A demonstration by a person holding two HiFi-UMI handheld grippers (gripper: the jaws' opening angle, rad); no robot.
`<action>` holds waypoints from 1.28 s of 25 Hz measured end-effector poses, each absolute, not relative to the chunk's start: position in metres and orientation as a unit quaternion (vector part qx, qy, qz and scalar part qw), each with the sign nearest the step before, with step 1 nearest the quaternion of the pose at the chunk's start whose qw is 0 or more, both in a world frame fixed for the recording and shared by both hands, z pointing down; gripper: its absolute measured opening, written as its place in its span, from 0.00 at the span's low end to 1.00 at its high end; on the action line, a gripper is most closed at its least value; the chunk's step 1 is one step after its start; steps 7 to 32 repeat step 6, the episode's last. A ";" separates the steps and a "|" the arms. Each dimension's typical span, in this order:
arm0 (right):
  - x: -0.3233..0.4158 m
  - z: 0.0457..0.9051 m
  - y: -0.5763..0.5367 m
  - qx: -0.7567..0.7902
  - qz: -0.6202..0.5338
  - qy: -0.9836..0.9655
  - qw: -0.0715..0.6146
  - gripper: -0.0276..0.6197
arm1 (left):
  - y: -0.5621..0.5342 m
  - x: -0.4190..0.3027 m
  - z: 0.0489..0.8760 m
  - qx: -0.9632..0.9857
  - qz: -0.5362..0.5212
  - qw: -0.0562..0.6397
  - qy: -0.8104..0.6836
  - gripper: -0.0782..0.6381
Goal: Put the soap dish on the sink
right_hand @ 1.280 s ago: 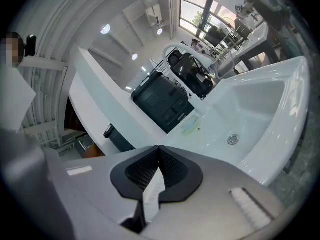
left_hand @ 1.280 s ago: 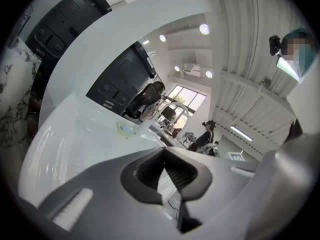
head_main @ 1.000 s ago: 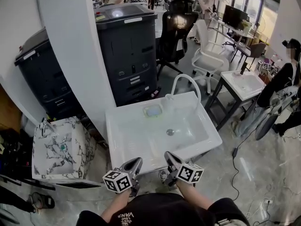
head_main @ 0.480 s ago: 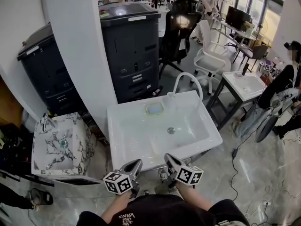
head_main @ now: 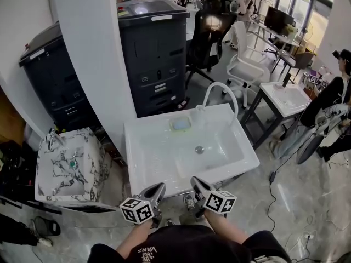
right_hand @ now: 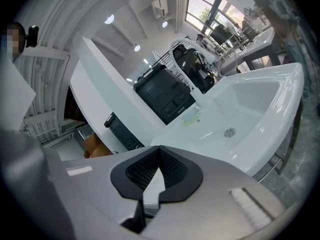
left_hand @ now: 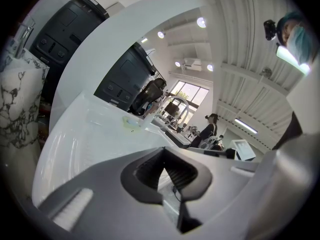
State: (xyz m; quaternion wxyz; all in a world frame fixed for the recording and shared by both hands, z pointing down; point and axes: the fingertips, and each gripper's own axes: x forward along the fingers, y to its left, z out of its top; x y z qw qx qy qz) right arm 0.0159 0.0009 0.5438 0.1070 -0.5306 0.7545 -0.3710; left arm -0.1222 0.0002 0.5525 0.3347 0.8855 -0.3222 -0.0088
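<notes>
We hold both tools low in front of us, forearms coming up from the bottom of the head view, each hand tucked behind its marker cube. The grey two-jaw left gripper (head_main: 156, 190) and its twin, the right gripper (head_main: 196, 184), sit side by side but apart, at the near edge of the white rectangular ceramic sink (head_main: 137, 166), and both point across the basin with a slight downward tilt. In its own view the left gripper (left_hand: 163, 150) has its ribbed dark pads pressed together with nothing between them. The right gripper (right_hand: 159, 148) shows the same, jaws together and empty. The small pale blue-green translucent soap dish (head_main: 180, 125) lies on the sink's back ledge, just left of the base of the white arched faucet (head_main: 220, 92) and well apart from both tools. It shows as a faint greenish patch in the left gripper view (left_hand: 130, 120) and in the right gripper view (right_hand: 191, 117), beyond the round metal drain (right_hand: 229, 132). Compared with a second ago, neither gripper has shifted from the near rim, their jaws are together as before, and the soap dish rests in the same spot on the ledge. Only our own viewpoint has drifted slightly.
</notes>
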 end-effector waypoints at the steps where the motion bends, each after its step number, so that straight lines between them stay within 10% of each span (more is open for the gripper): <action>1: 0.016 0.544 0.000 -0.530 -0.371 0.755 0.107 0.05 | -0.001 -0.122 0.553 0.886 -0.008 0.334 -0.322 0.18; 32: 0.014 0.545 -0.003 -0.531 -0.371 0.755 0.104 0.05 | -0.004 -0.122 0.552 0.887 -0.006 0.334 -0.319 0.18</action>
